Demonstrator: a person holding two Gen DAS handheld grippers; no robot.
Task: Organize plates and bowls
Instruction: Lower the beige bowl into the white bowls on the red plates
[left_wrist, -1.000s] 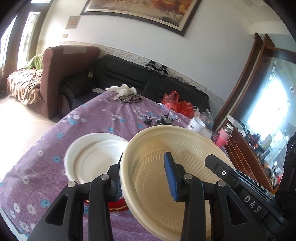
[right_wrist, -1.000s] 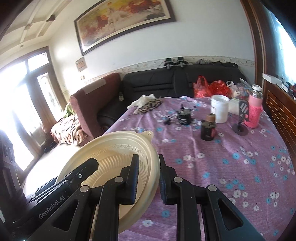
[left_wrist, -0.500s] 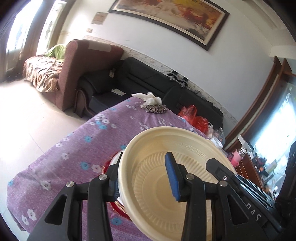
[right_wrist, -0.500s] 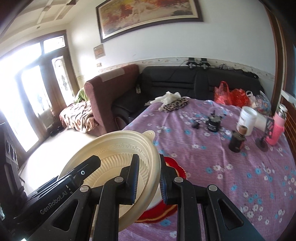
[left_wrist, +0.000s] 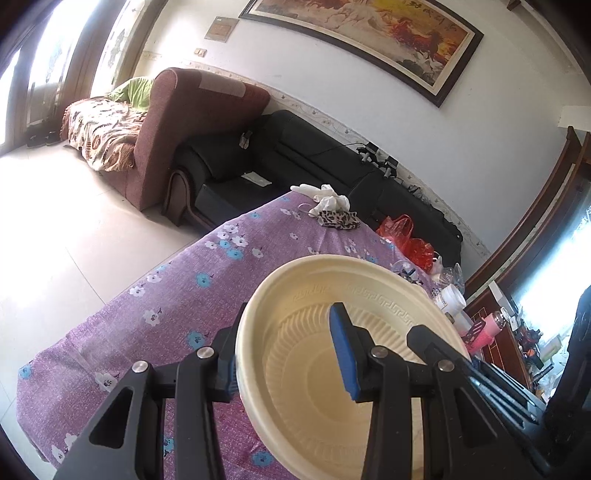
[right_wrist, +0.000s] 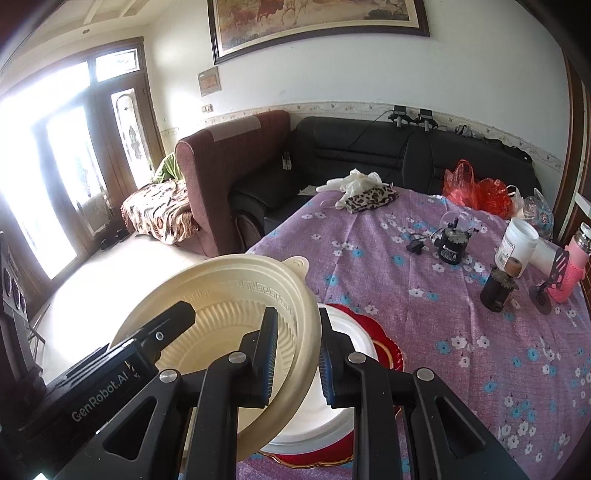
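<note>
Both grippers swung the cream bowl (right_wrist: 236, 295) left and over the stack. The white plate (right_wrist: 347, 339) on the red plate (right_wrist: 384, 343) slid under the bowl in the right wrist view, while the left wrist view lost both plates behind the bowl (left_wrist: 354, 354) and gained the floor at left.

Black tool (right_wrist: 295, 354), blue pads (left_wrist: 341, 352), silver screws

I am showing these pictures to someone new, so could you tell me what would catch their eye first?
First, the cream bowl filling the foreground, tilted and clamped at opposite edges of its rim by the left gripper and right gripper. Just beneath it, a white plate sits on a red plate on the purple flowered tablecloth.
</note>
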